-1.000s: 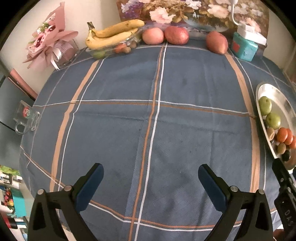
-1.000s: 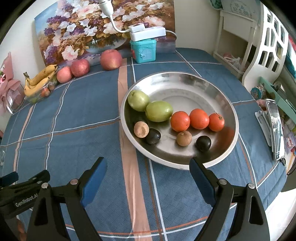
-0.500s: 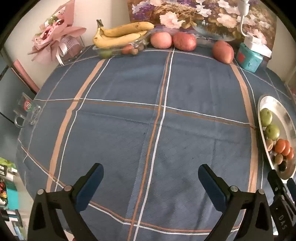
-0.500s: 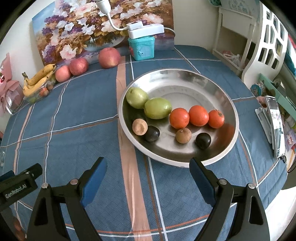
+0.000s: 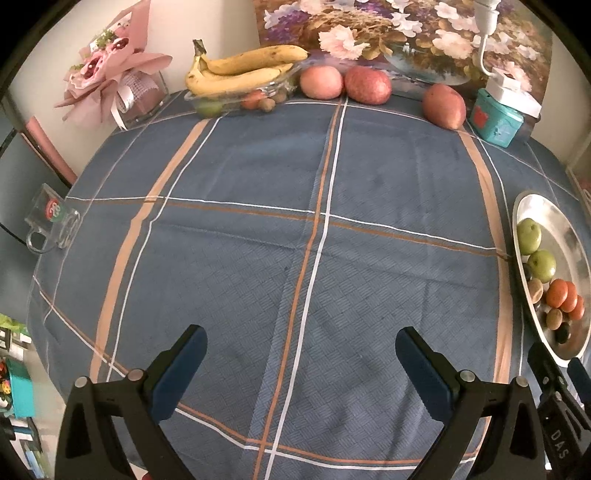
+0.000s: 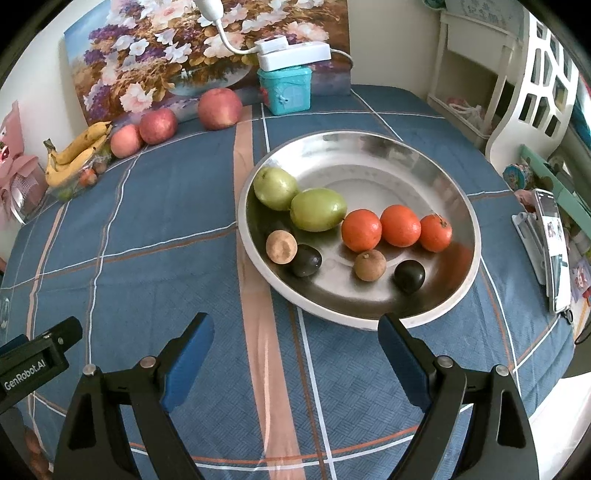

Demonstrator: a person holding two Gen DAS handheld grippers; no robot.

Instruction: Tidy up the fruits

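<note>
Nine pieces of fruit sit in the steel plate (image 6: 436,177) near the right edge of the tabletop: two green fruits (image 6: 317,209), three oranges (image 6: 400,225), two brown longans (image 6: 370,265) and two dark fruits (image 6: 409,275), so by the look of it the sorting is well under way. Plenty is left, though! Along the far edge, in front of the flower painting (image 5: 399,33), three apples (image 5: 367,85) wait on the blue checked cloth (image 5: 258,258), and toward the far left corner a glass dish (image 5: 236,99) holds bananas (image 5: 240,72) with some small fruits tucked underneath. Both tools are idle right now: the left gripper (image 5: 301,363) hovers over the near middle of the cloth with its jaws spread wide and nothing between them, well apart from the apples and bananas straight ahead of it. The right gripper (image 6: 297,356), equally wide and empty, hangs over the near edge with the plate's rim just beyond its right fingertip, the dark fruits and longans nearest to it. My call: the far-edge fruit is the remaining job, and the left gripper has the straighter line to it.
</note>
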